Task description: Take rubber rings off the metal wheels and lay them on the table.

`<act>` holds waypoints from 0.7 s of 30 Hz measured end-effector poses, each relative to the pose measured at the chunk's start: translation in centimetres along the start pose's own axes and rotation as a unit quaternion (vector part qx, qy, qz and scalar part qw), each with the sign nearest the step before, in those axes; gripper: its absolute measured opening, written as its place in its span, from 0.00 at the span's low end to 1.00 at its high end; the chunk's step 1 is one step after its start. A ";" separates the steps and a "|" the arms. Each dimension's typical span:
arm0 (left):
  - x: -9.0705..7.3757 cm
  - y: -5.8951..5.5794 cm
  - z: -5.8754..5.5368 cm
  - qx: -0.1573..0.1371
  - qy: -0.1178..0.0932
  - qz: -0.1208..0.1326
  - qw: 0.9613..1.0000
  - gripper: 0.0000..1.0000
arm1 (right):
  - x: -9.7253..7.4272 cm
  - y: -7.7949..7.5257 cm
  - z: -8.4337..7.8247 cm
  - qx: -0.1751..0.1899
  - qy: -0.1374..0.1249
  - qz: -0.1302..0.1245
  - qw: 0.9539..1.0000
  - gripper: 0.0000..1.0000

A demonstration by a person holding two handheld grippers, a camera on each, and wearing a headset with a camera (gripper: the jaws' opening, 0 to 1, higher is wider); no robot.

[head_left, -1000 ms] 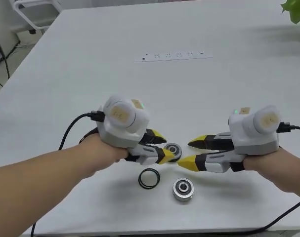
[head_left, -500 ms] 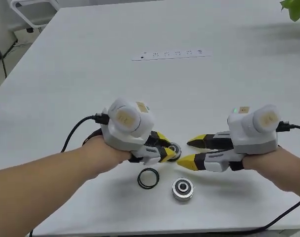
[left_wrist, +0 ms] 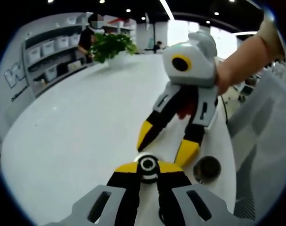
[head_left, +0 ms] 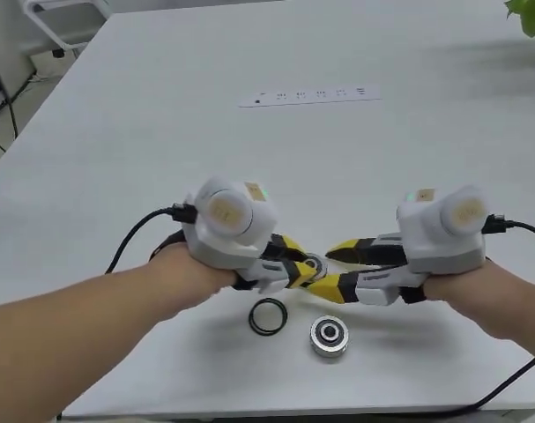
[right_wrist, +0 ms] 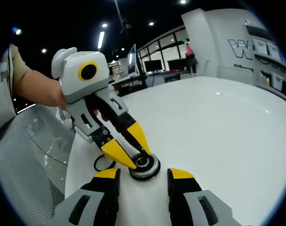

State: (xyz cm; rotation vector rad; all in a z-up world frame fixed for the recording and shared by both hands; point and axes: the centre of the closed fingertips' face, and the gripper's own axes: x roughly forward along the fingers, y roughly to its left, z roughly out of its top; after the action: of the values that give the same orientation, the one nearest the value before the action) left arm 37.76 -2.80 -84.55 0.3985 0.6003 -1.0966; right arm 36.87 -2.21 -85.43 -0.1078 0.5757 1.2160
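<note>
Wheel [right_wrist: 144, 165] is pinched in my left tool [head_left: 296, 263]. My right tool [head_left: 330, 270] faces it head-on, jaws spread wide either side, so its ring [right_wrist: 145, 178] lies dead ahead.

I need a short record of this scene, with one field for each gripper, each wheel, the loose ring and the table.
left gripper: shut on a small metal wheel with a dark rim
right gripper: open, jaws pointing at the held wheel from the opposite side, not closed on it
loose ring: black rubber ring lying flat on the table, free of both grippers
second metal wheel: on the table beside the ring, apart from it
white table: long white power strip at the far side
</note>
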 end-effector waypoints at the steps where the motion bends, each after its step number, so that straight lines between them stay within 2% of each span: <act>1: -0.1 0.0 0.0 -0.001 -0.001 0.001 1.000 0.14 | 0.2 0.1 0.0 -0.003 0.002 0.001 1.000 0.38; 10: -0.1 0.0 0.1 0.000 0.000 0.006 1.000 0.14 | 0.9 0.3 0.2 -0.027 0.009 -0.003 1.000 0.33; 15: -0.1 0.0 0.1 0.001 -0.001 0.008 1.000 0.14 | 0.8 -0.1 0.0 -0.044 0.015 -0.011 0.999 0.30; 21: -0.2 -0.1 0.1 0.001 -0.003 0.010 1.000 0.14 | 0.3 -0.2 -0.2 -0.047 0.017 -0.014 0.999 0.25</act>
State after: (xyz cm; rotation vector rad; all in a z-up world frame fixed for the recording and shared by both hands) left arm 37.66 -2.78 -84.33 0.4018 0.5895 -1.0794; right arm 37.02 -2.11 -85.77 -0.2147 0.5447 1.2162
